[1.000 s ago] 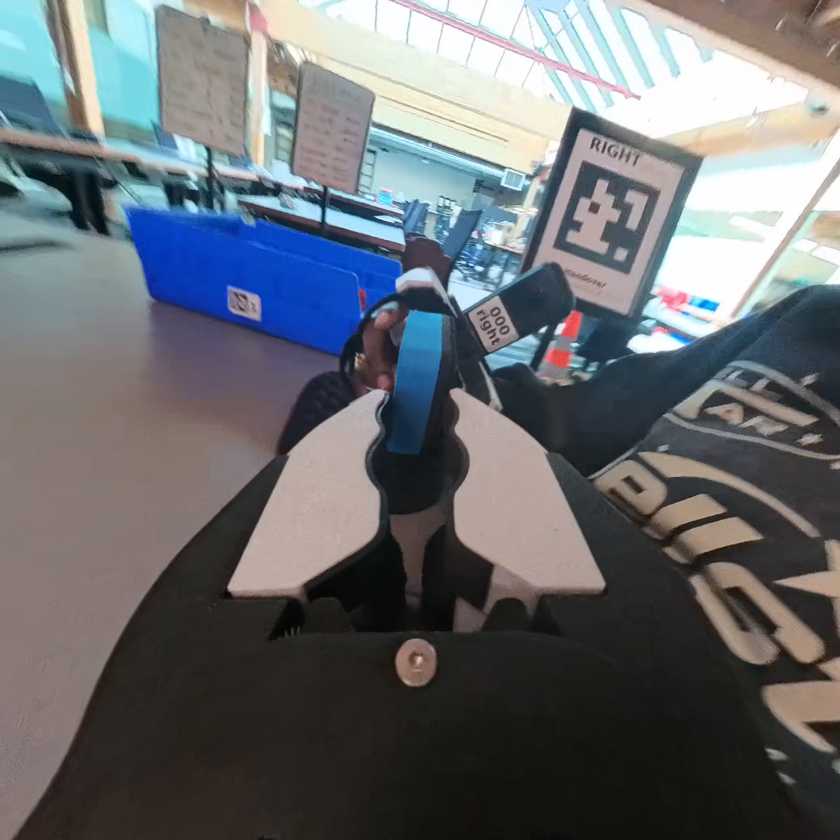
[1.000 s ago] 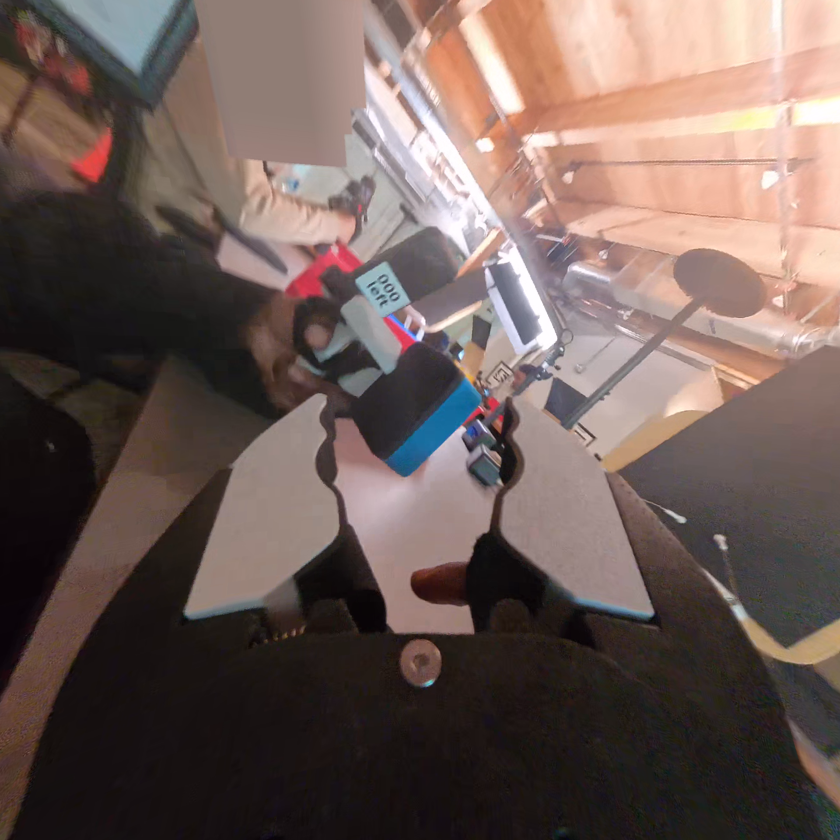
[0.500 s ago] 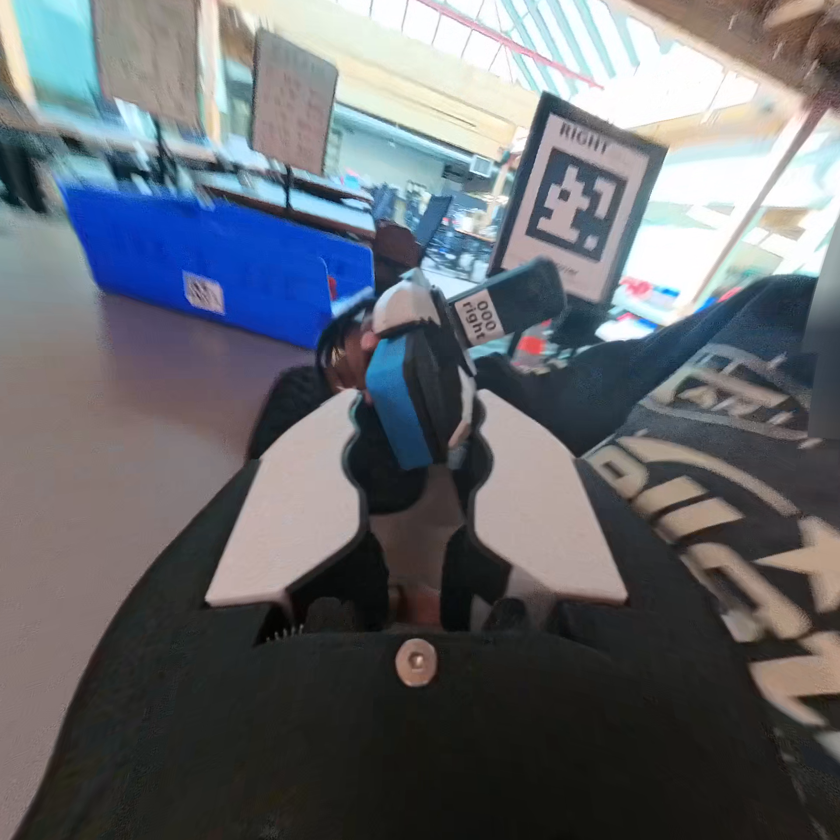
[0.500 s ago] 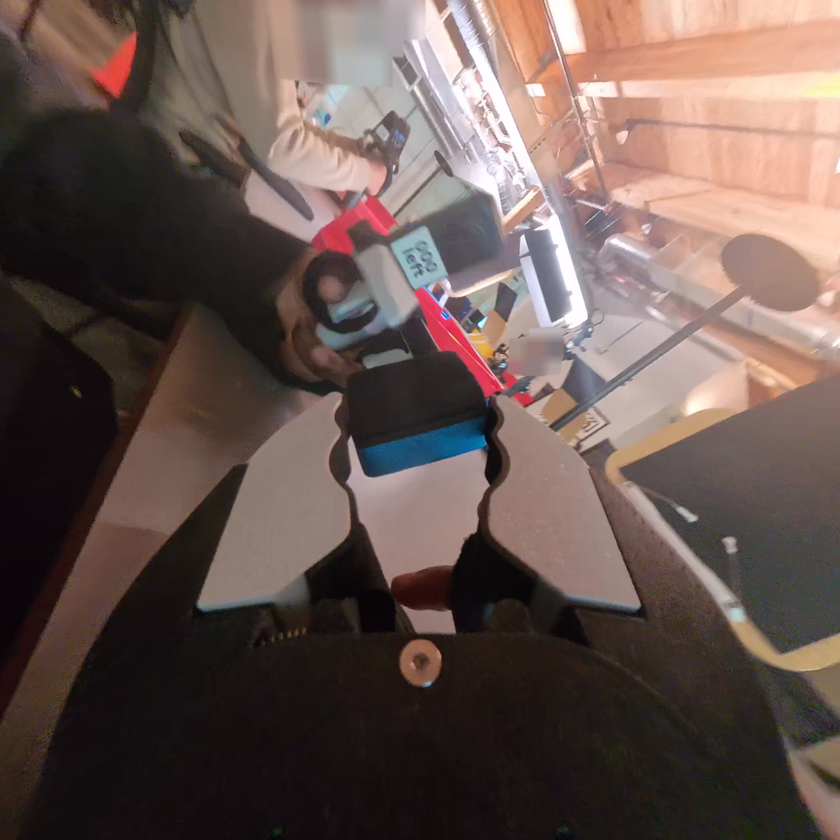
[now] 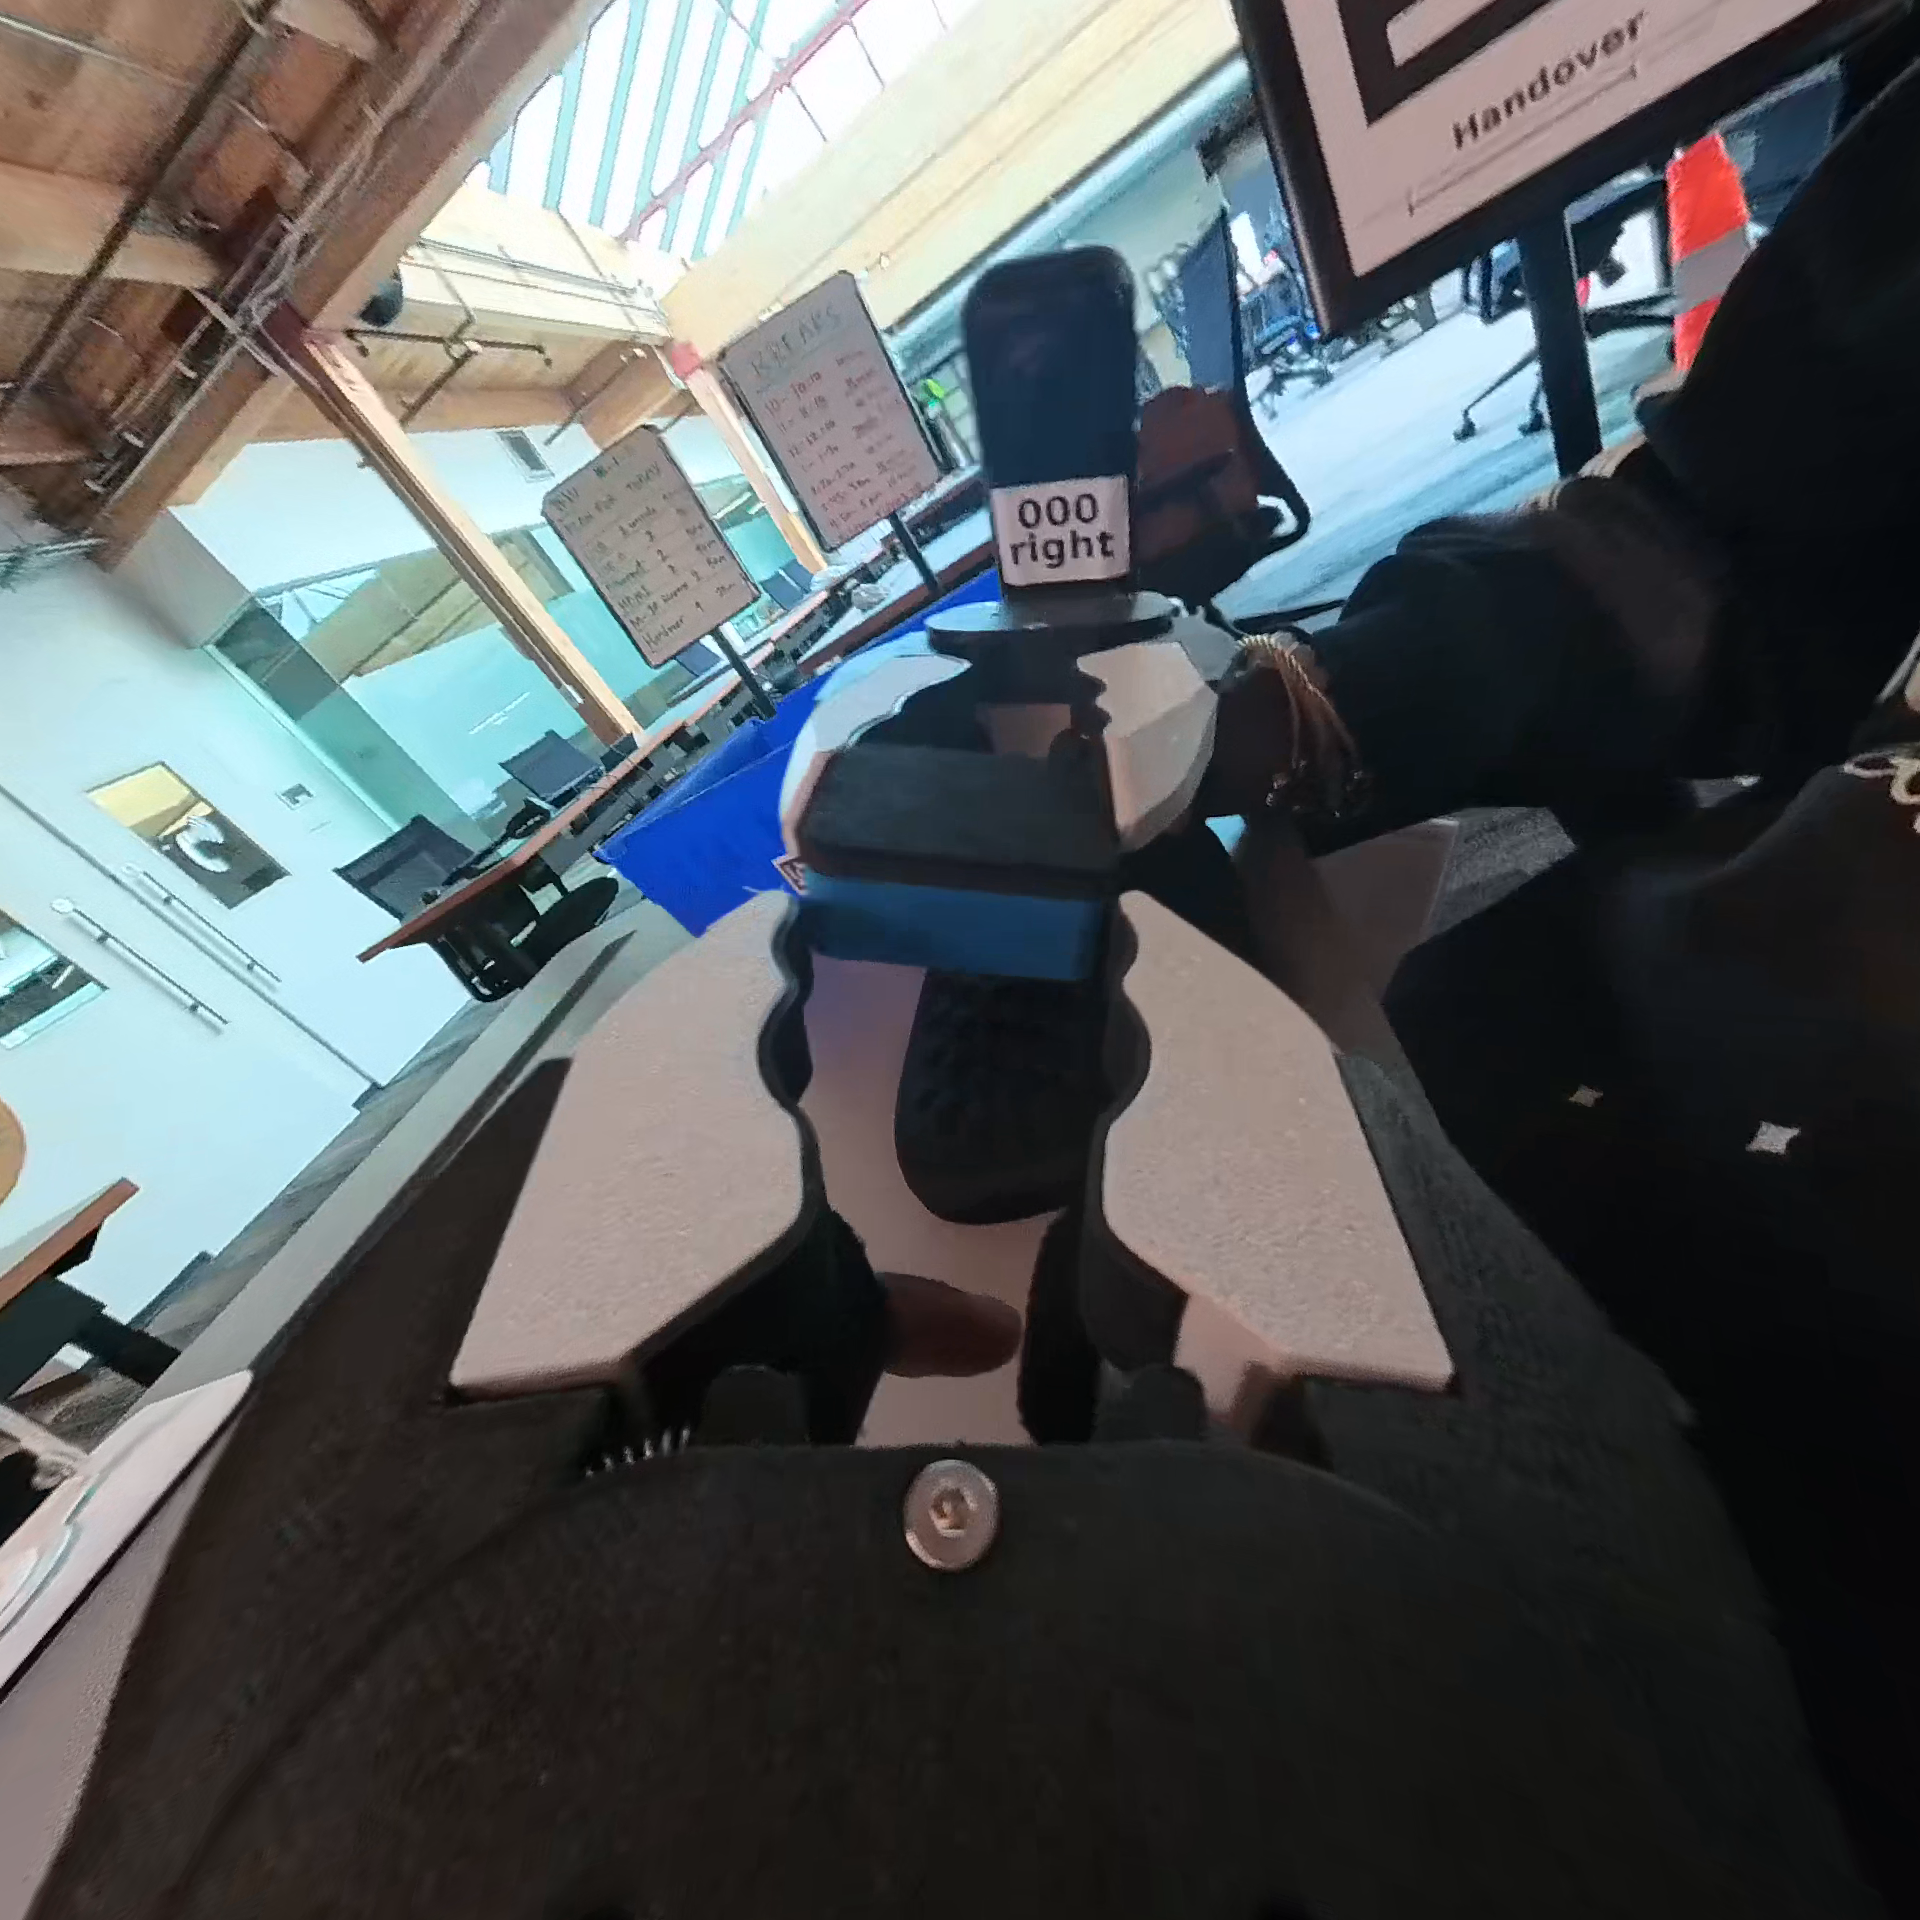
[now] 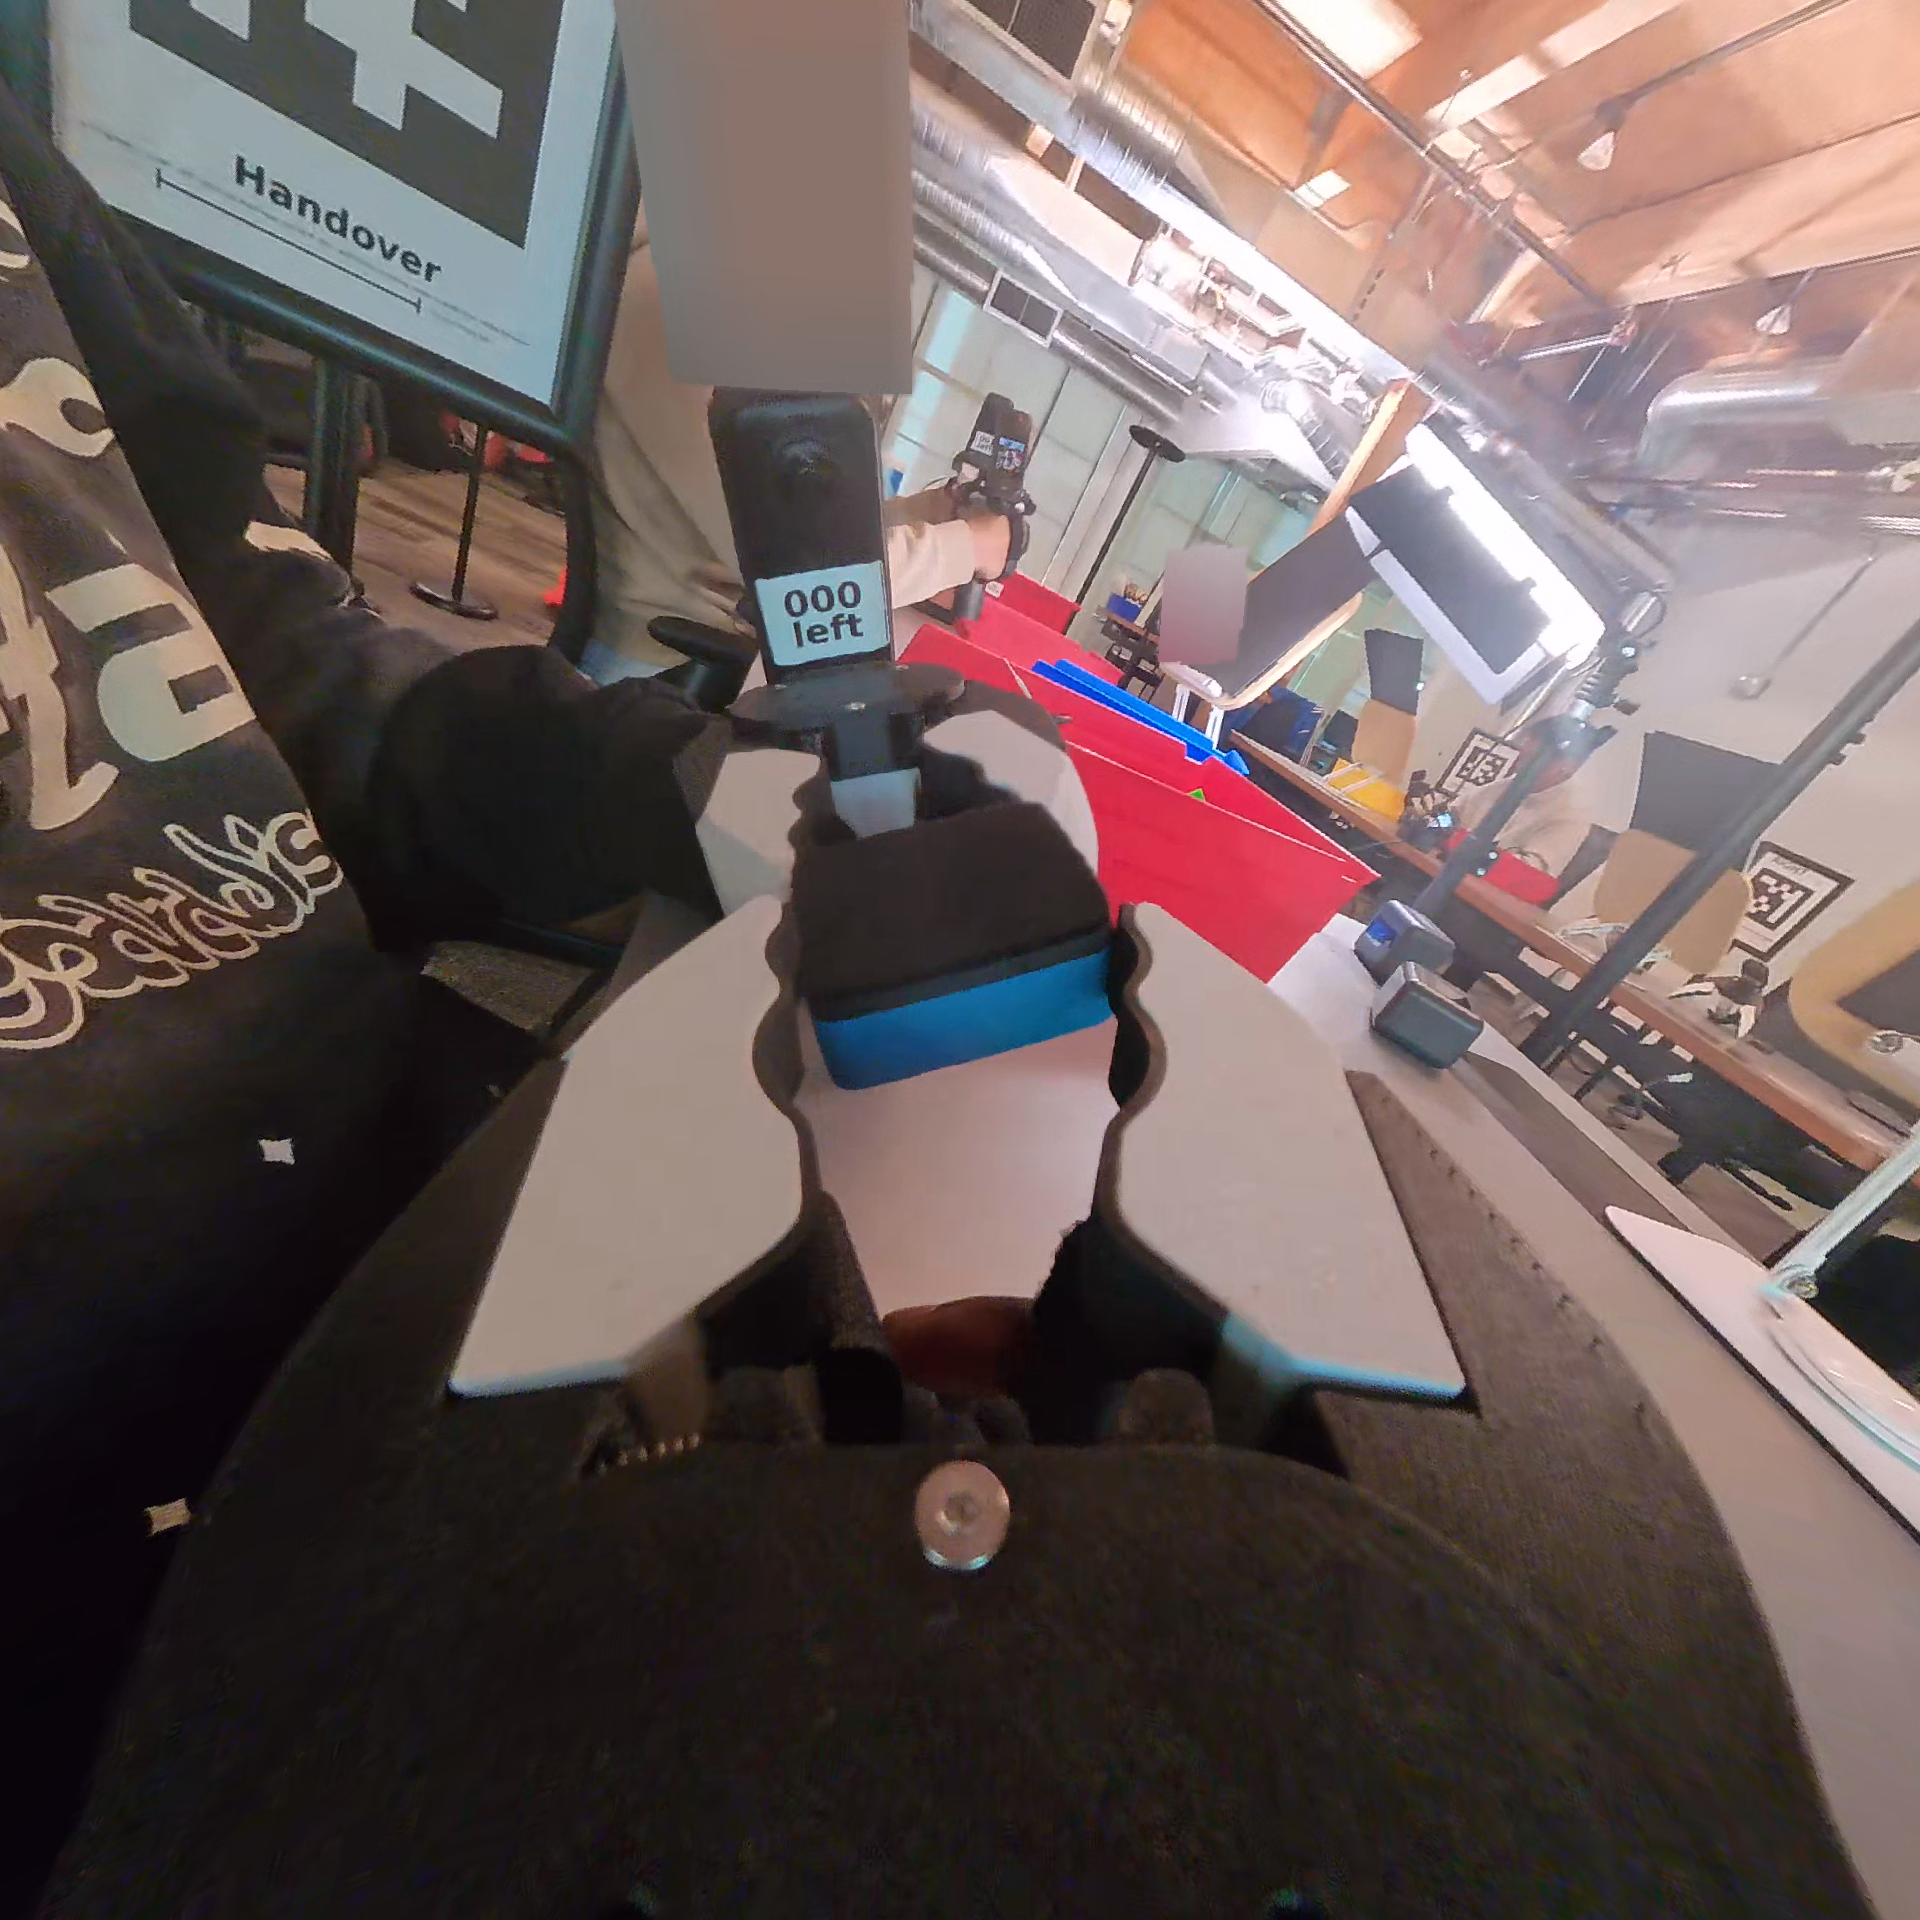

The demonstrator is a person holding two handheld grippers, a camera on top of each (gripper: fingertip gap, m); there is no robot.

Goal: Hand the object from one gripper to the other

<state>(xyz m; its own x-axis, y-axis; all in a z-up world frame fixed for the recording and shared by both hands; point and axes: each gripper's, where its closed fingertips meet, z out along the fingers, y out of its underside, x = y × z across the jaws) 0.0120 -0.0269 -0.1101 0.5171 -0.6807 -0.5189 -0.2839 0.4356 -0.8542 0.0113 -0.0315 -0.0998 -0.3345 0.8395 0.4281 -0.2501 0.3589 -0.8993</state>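
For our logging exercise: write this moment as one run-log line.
phase: handover | block: between both tools | left tool: flanking | right tool: flanking | holder: unclear

Two close wrist views face to face, sharing the blue-black block (image 5: 951,925) (image 6: 956,1013).

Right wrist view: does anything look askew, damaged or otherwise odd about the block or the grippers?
Nothing stands out. The black-topped blue foam block sits level and intact, squarely between the fingertips of the right gripper and the left gripper. Whether either is clamping it cannot be told.
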